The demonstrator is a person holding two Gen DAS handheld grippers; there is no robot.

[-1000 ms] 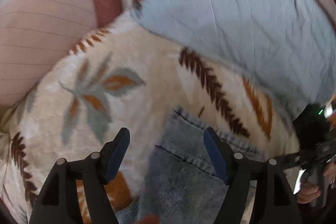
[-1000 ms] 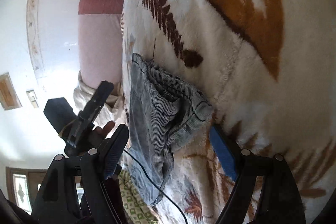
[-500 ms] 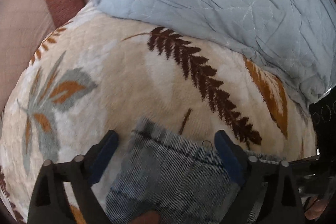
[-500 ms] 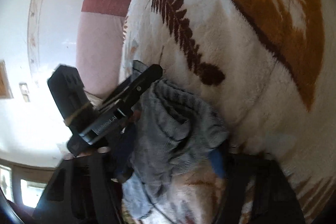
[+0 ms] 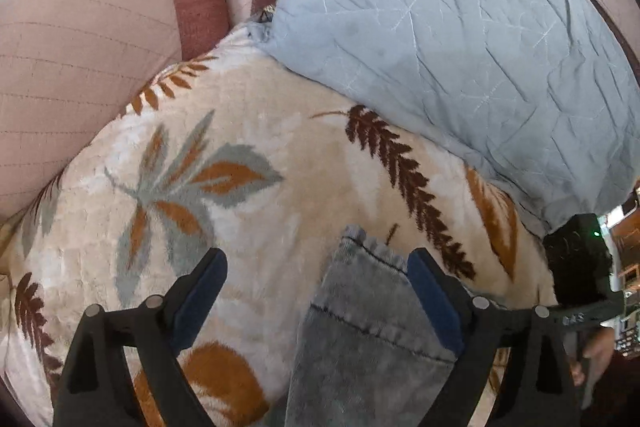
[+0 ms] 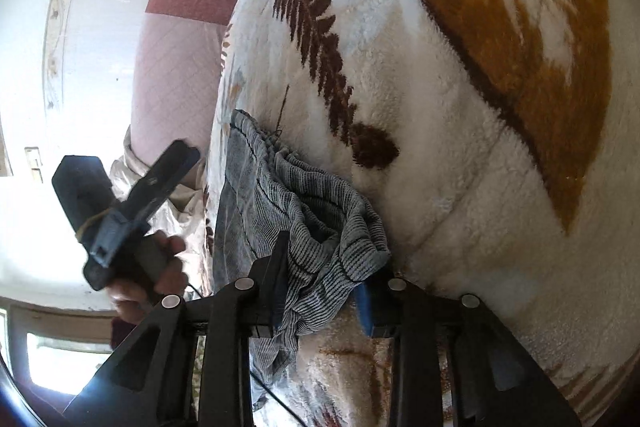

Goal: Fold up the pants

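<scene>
Two jaws closing on bunched ribbed denim pants (image 6: 320,227), fluffy leaf-print blanket (image 6: 460,147), left gripper (image 5: 316,291) spread wide.

You've got ribbed, washed grey denim pants (image 6: 304,211) on a plush, fuzzy fleece blanket (image 5: 280,131). Pillow (image 5: 460,39) is matt, creased pale-blue cotton-like cloth. Headboard (image 5: 80,47) looks like quilted pink fabric. Left gripper (image 5: 316,287) body is matt black plastic, blue pads (image 5: 434,297), shiny metal pins.

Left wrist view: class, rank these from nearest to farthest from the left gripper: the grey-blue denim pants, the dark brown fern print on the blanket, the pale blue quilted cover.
1. Grey-blue denim pants, between the open left gripper's fingers, toward the right one.
2. Dark brown fern print, just beyond, right of centre.
3. Pale blue quilted cover, far upper right.
</scene>
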